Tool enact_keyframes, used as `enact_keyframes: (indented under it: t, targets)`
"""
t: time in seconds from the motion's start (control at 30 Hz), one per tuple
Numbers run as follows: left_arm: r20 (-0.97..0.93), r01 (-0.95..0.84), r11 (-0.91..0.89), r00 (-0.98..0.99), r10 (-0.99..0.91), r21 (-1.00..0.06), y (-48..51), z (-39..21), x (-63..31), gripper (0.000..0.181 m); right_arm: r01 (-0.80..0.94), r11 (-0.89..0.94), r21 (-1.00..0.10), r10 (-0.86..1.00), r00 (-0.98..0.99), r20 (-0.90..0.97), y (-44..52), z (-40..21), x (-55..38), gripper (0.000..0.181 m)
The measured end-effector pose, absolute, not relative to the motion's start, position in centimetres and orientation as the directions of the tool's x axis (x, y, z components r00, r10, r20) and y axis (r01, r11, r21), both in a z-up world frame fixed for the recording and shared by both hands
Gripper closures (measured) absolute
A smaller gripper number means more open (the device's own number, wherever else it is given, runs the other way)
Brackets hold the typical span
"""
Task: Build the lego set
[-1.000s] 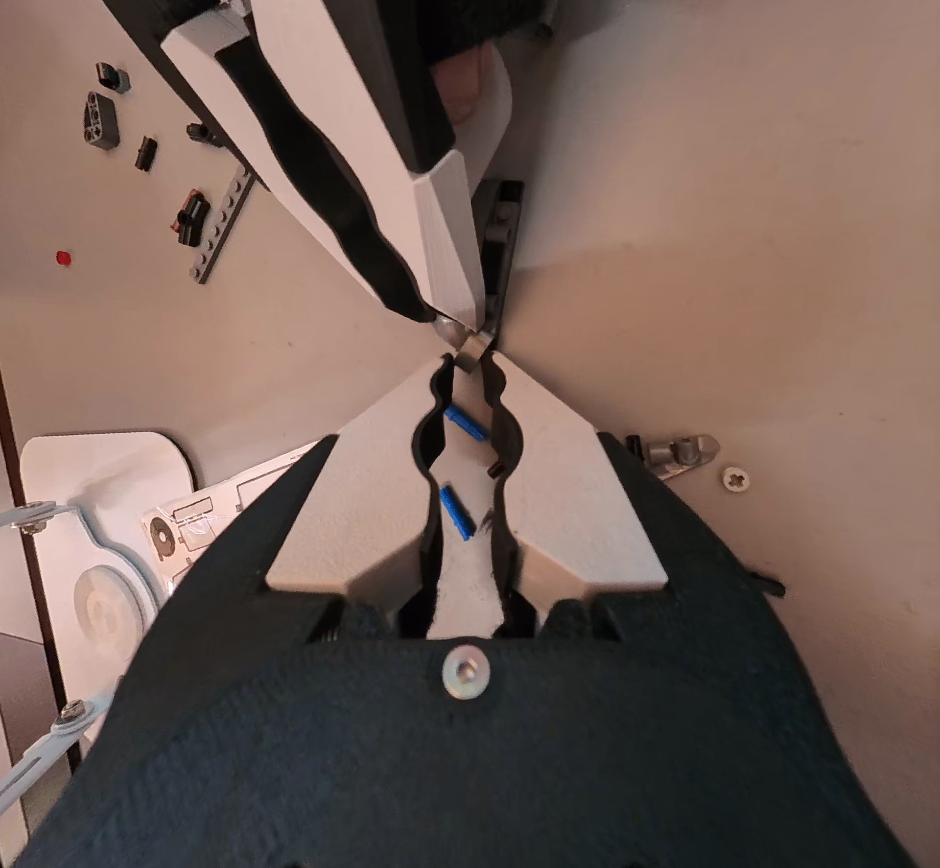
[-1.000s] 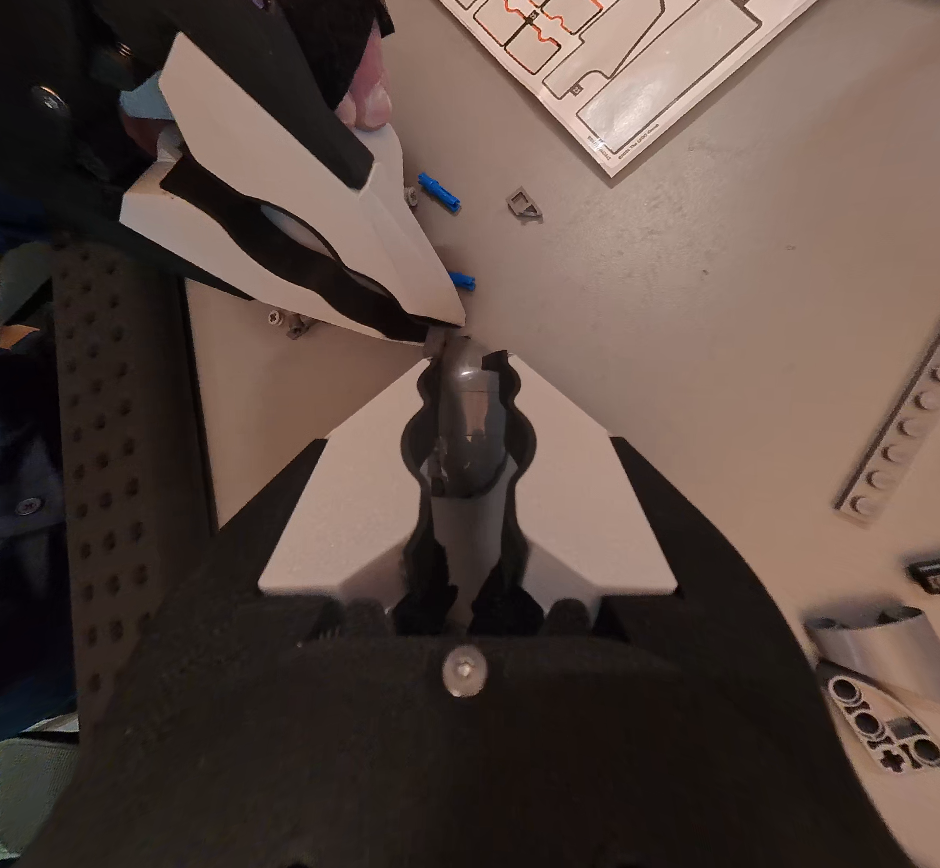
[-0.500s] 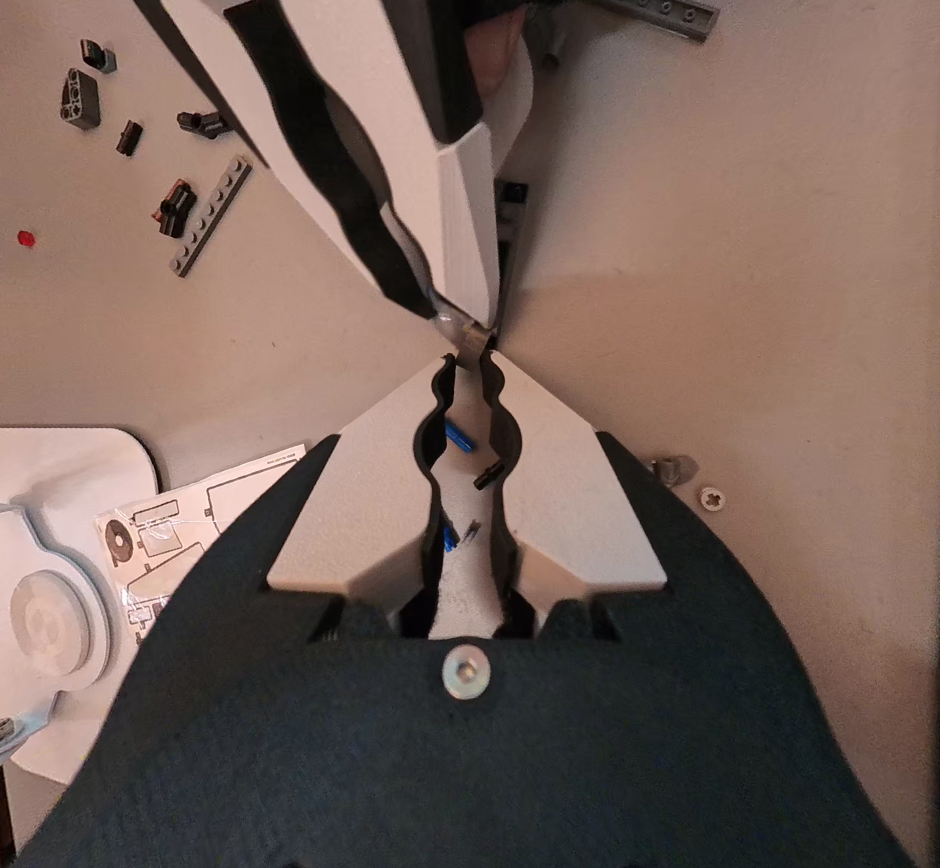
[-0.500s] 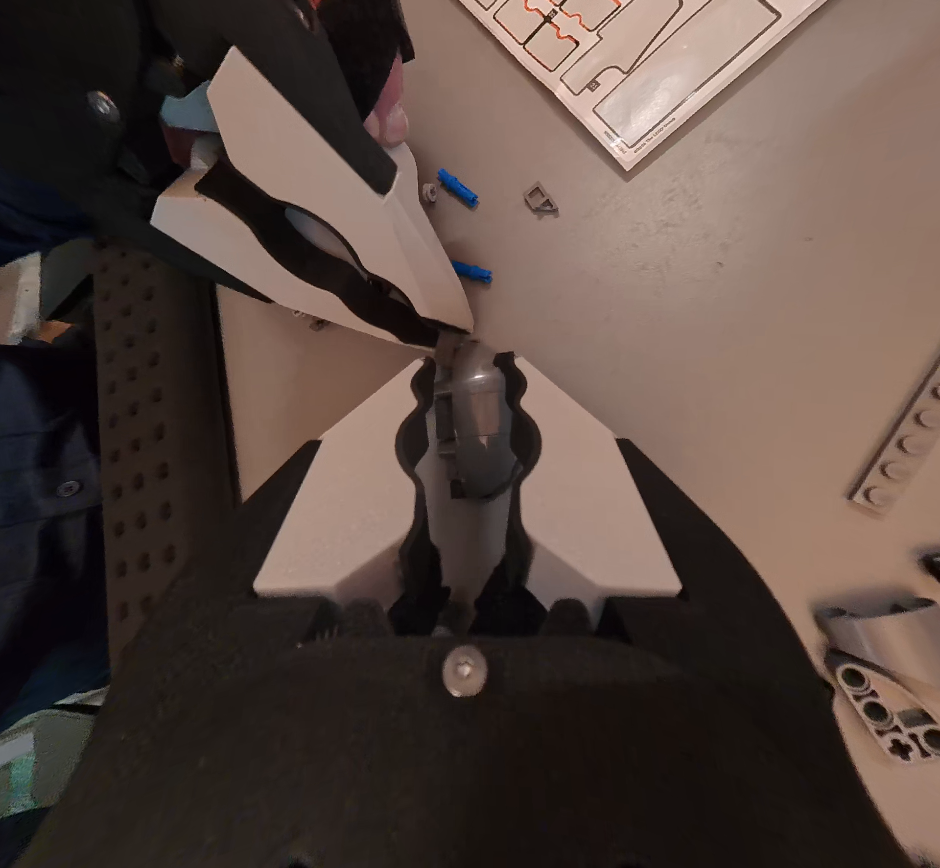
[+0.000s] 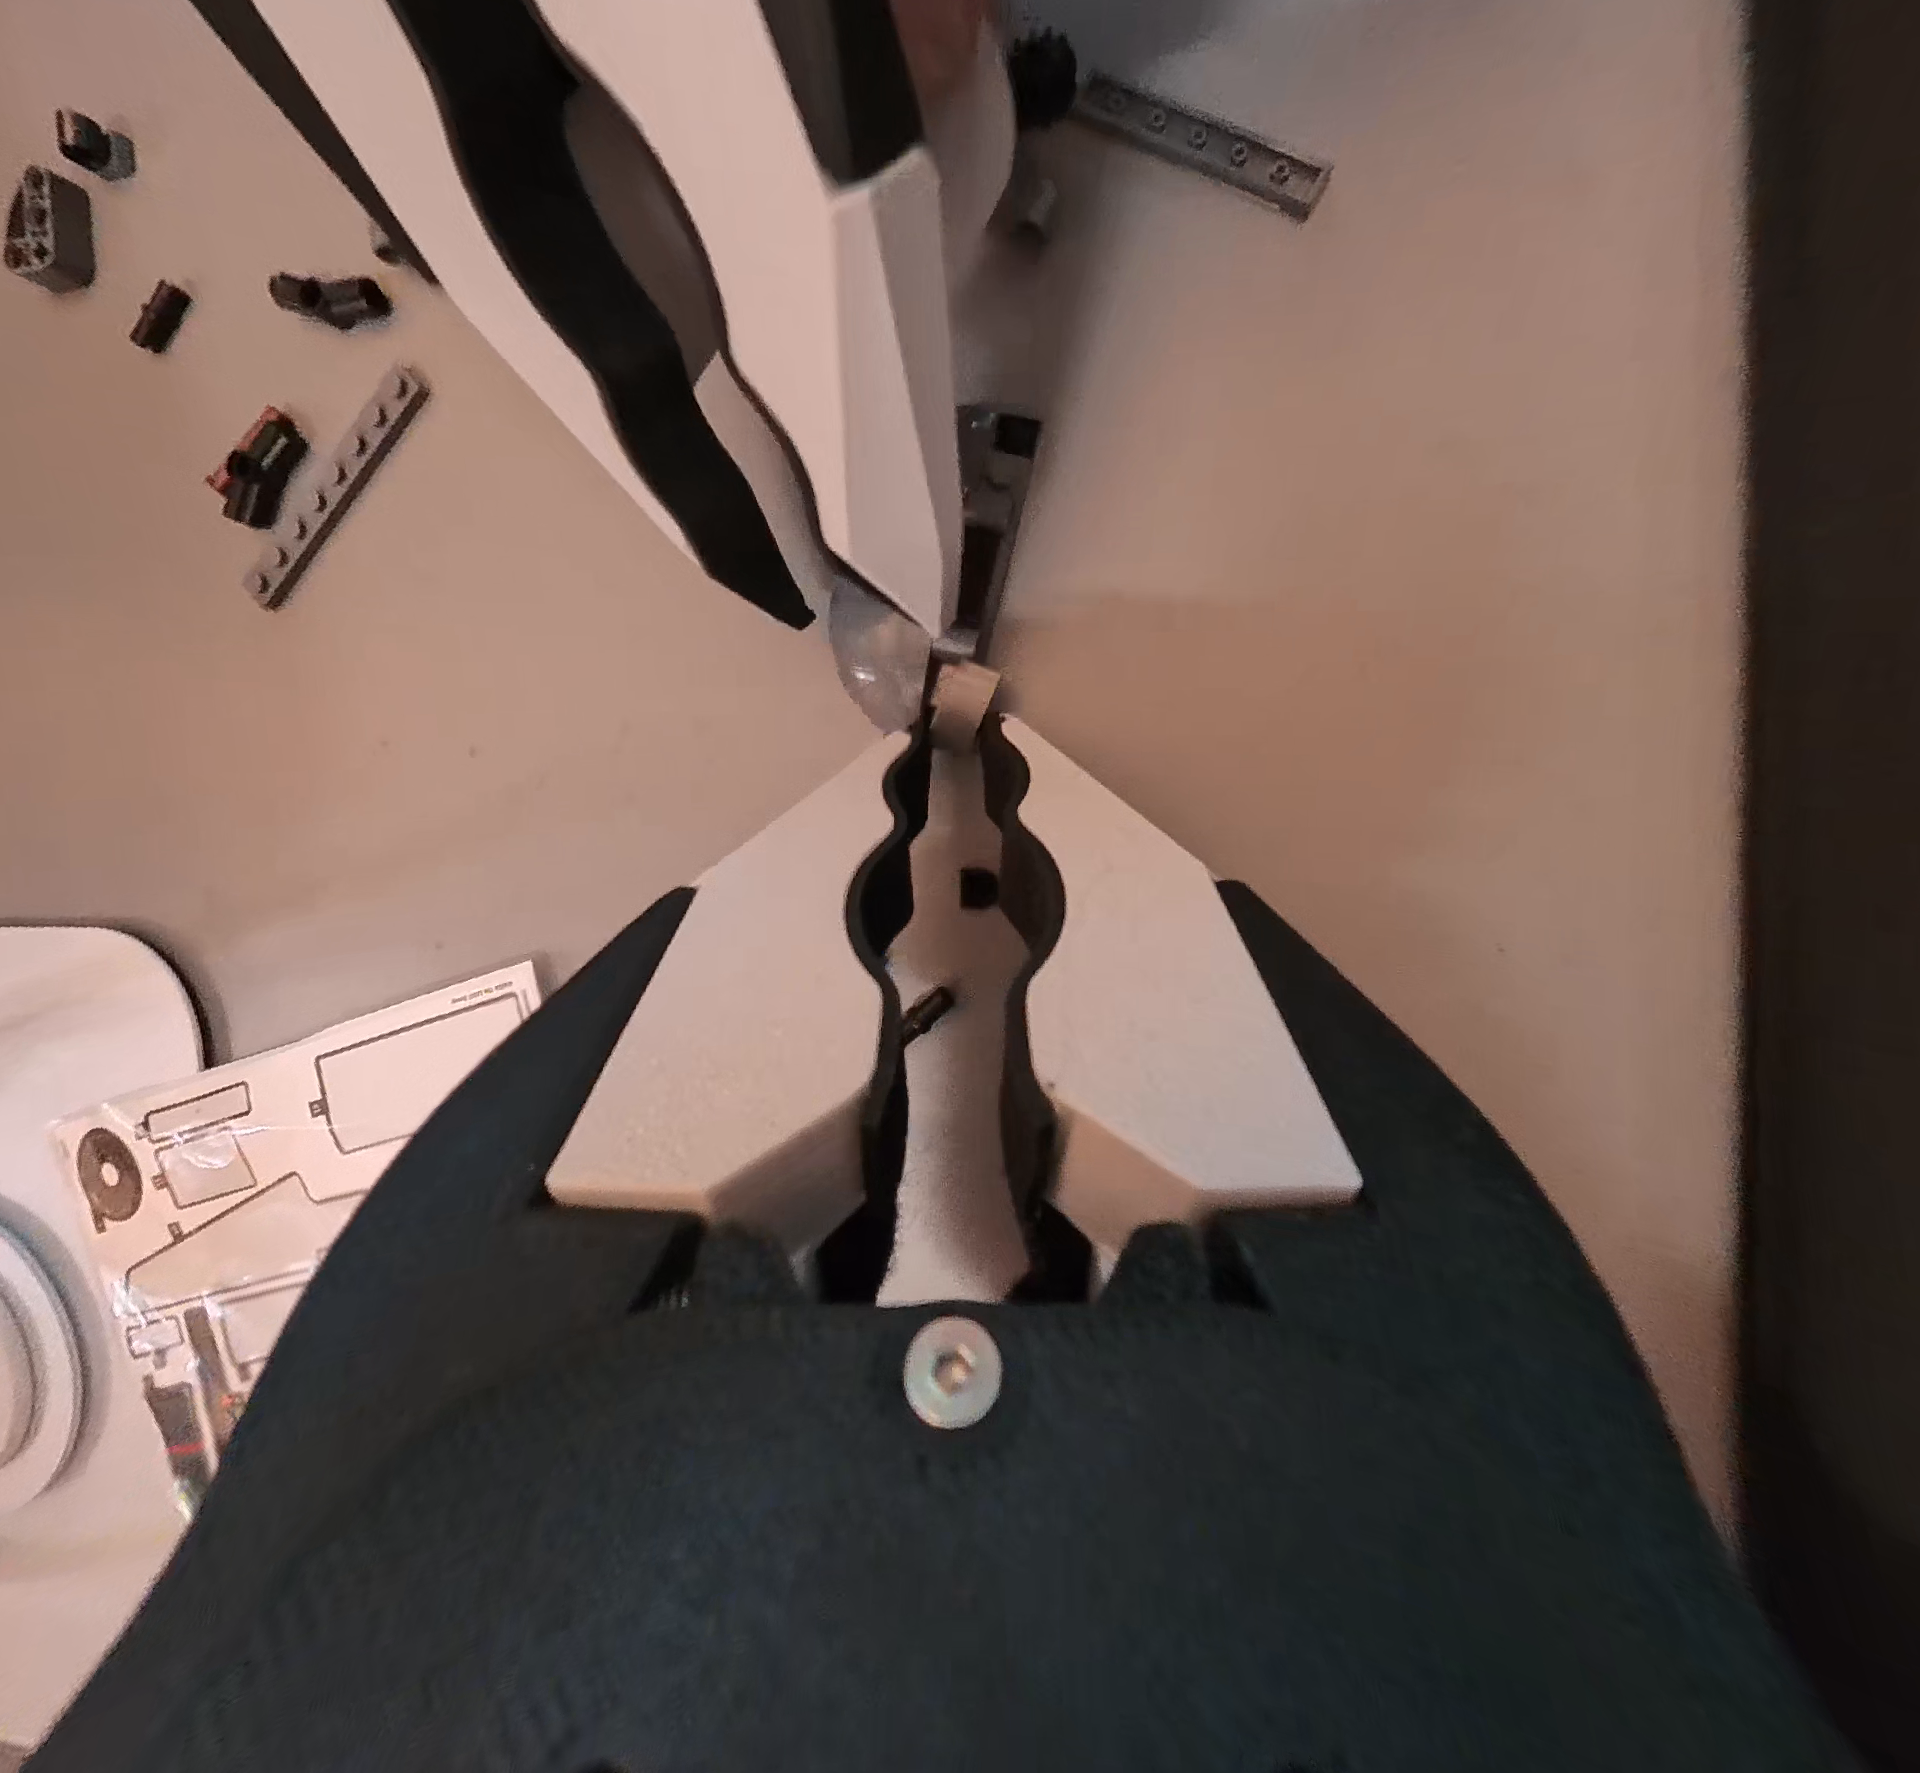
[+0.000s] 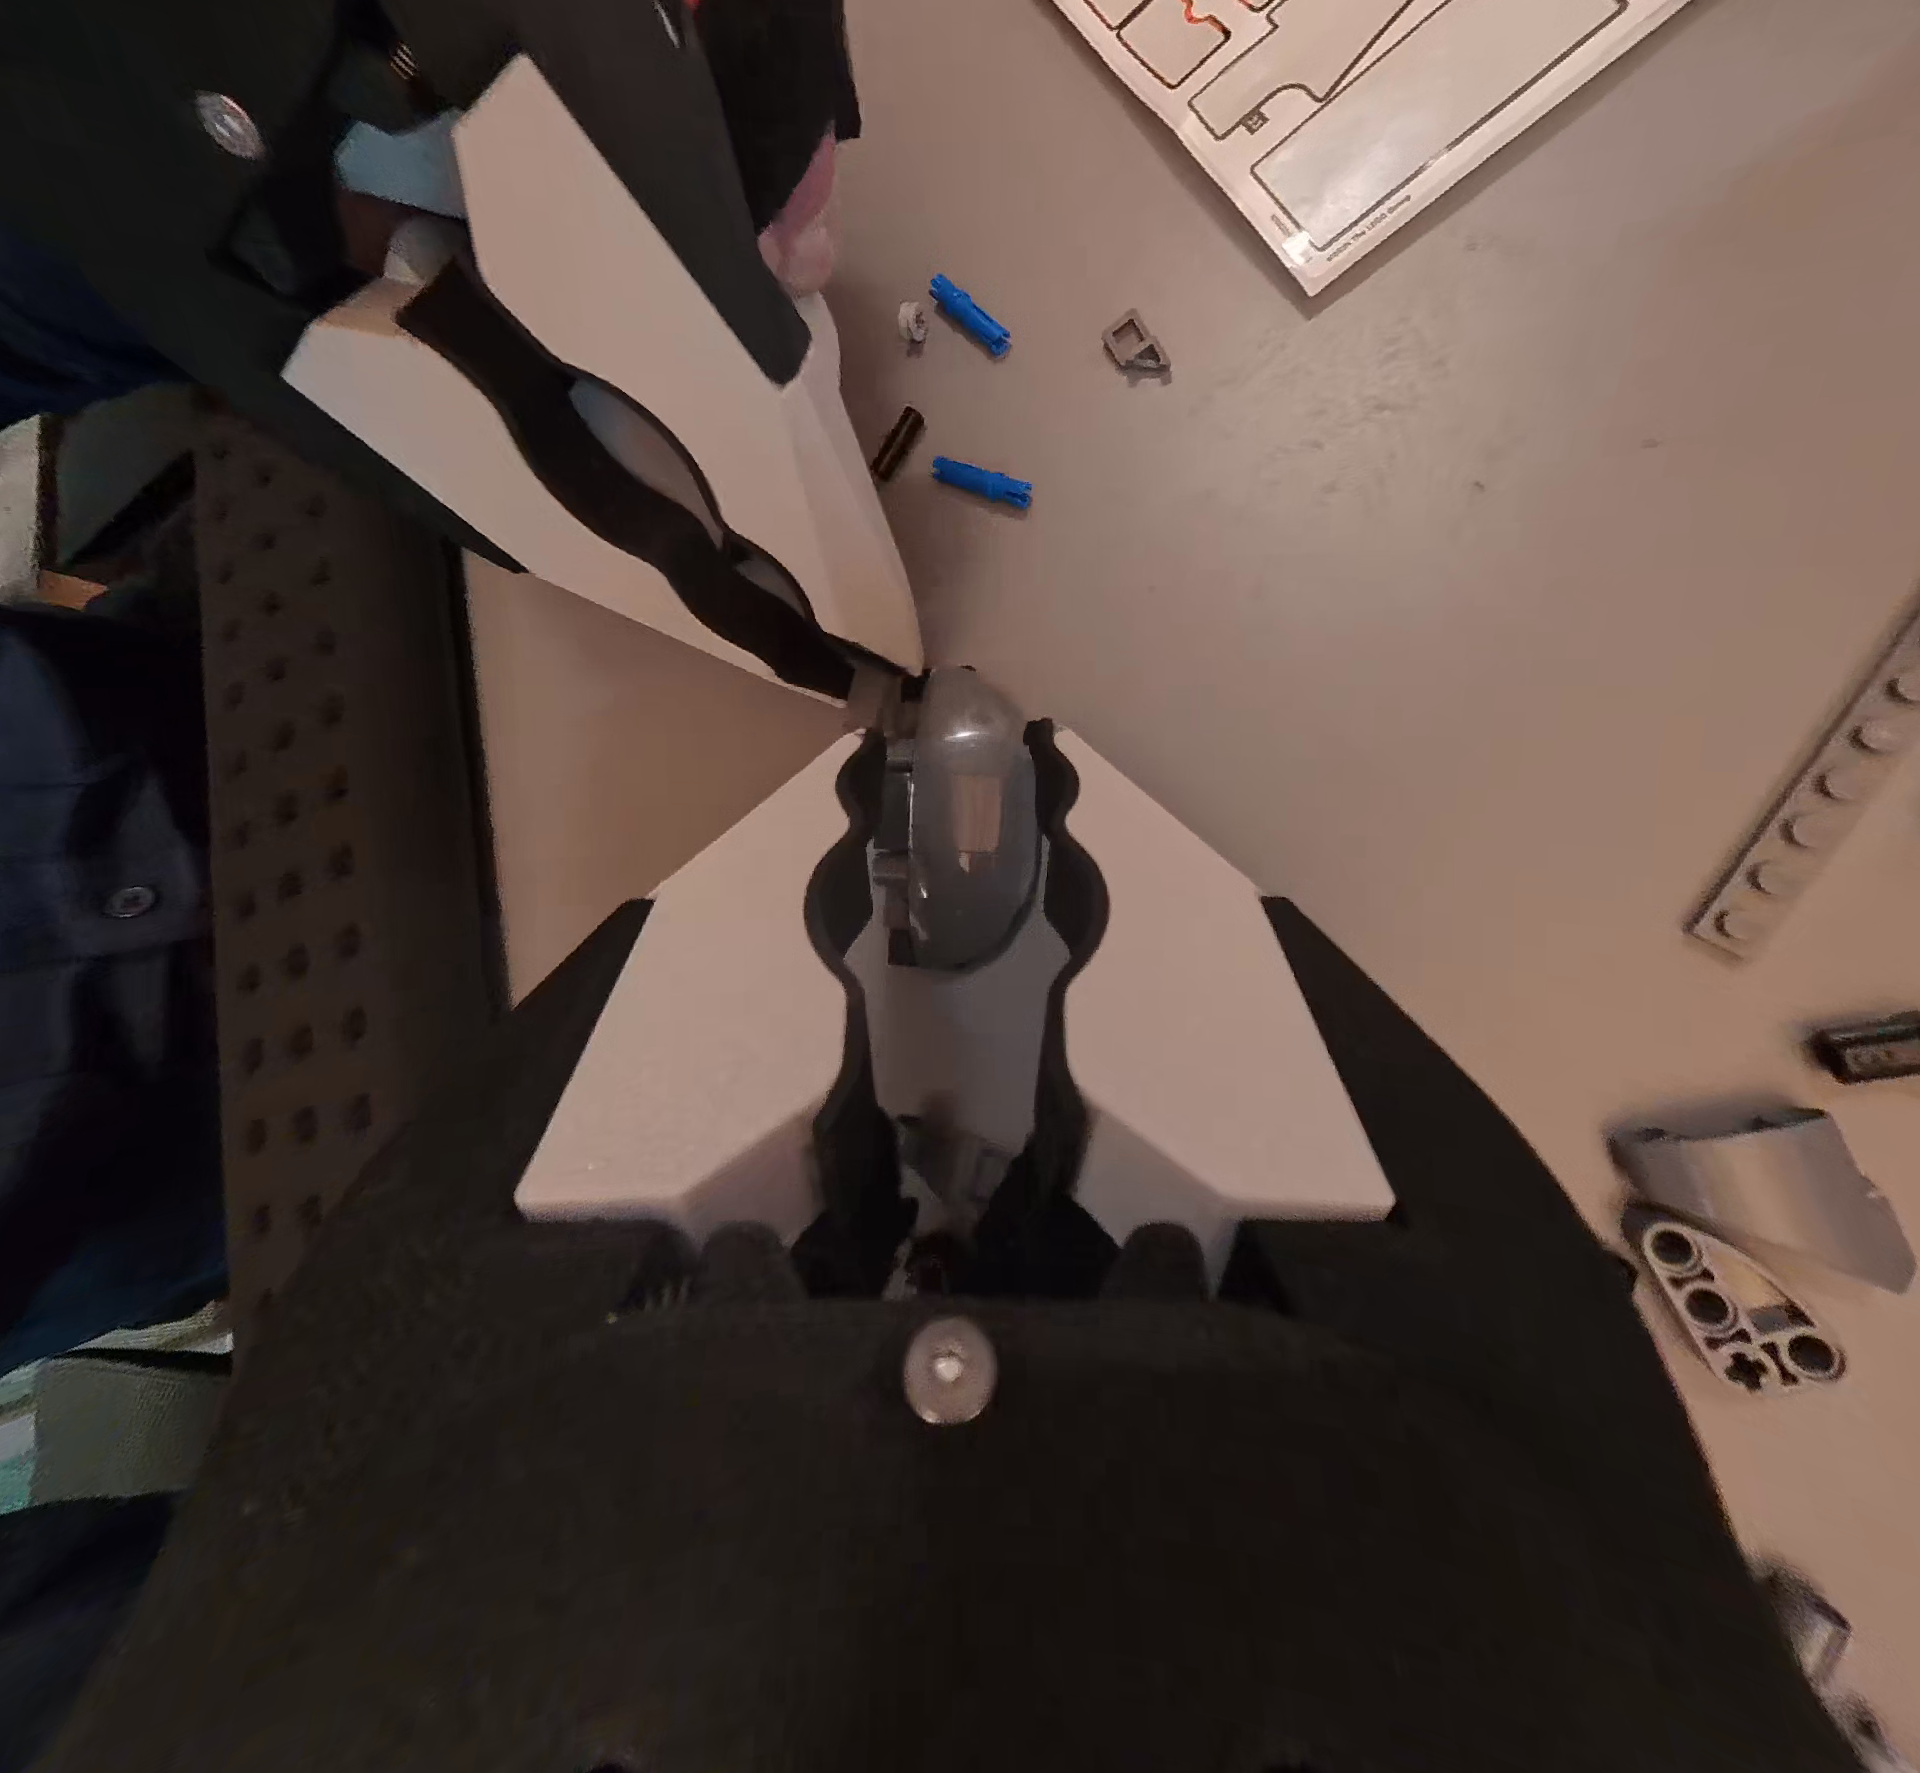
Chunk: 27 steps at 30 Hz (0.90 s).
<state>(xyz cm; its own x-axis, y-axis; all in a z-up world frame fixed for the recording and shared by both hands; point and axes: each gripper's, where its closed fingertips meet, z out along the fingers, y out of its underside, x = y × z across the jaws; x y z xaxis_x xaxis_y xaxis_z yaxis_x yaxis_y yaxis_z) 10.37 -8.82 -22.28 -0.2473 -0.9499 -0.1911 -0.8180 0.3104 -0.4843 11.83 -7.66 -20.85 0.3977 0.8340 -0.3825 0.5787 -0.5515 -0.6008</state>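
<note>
Over a beige table (image 6: 1455,580) strewn with bricks, we are working.
Our right gripper (image 6: 951,736) is clamping a grey curved piece (image 6: 961,819); our left gripper (image 5: 956,736) is pinching a small light-grey piece (image 5: 964,700) at its fingertips.

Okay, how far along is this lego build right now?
Early. Done: only the dark grey curved assembly, shut in the right gripper. In hand: the left gripper presses a small light grey piece against its tip. Left: two blue pins, a long grey plate, a curved panel and the sticker sheet lie unused on the table.
</note>
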Motion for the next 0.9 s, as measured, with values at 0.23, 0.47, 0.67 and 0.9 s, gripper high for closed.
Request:
enact_keyframes:
  t: [0.23, 0.47, 0.67, 0.9]
  targets:
    - [-0.174, -0.826, 0.287, -0.231, -0.957, -0.485, -8.6, -22.6, 10.5, 0.174, 0.613, -0.557, -0.561, 0.831, 0.404, -0.383, -8.1, -21.9, 11.8, 0.15]
    - [-0.172, -0.826, 0.295, -0.242, -0.955, -0.481, -8.9, -22.7, 10.7, 0.174, 0.601, -0.566, -0.564, 0.824, 0.407, -0.394, -8.1, -22.0, 11.6, 0.153]
    - [-0.171, -0.829, 0.298, -0.245, -0.954, -0.473, -9.0, -22.7, 10.7, 0.174, 0.593, -0.57, -0.568, 0.821, 0.404, -0.403, -8.2, -22.0, 11.5, 0.157]
    - [-0.213, -0.837, 0.319, -0.248, -0.945, -0.443, -8.9, -22.7, 10.9, 0.175, 0.604, -0.572, -0.555, 0.82, 0.4, -0.409, -8.6, -21.8, 11.6, 0.145]
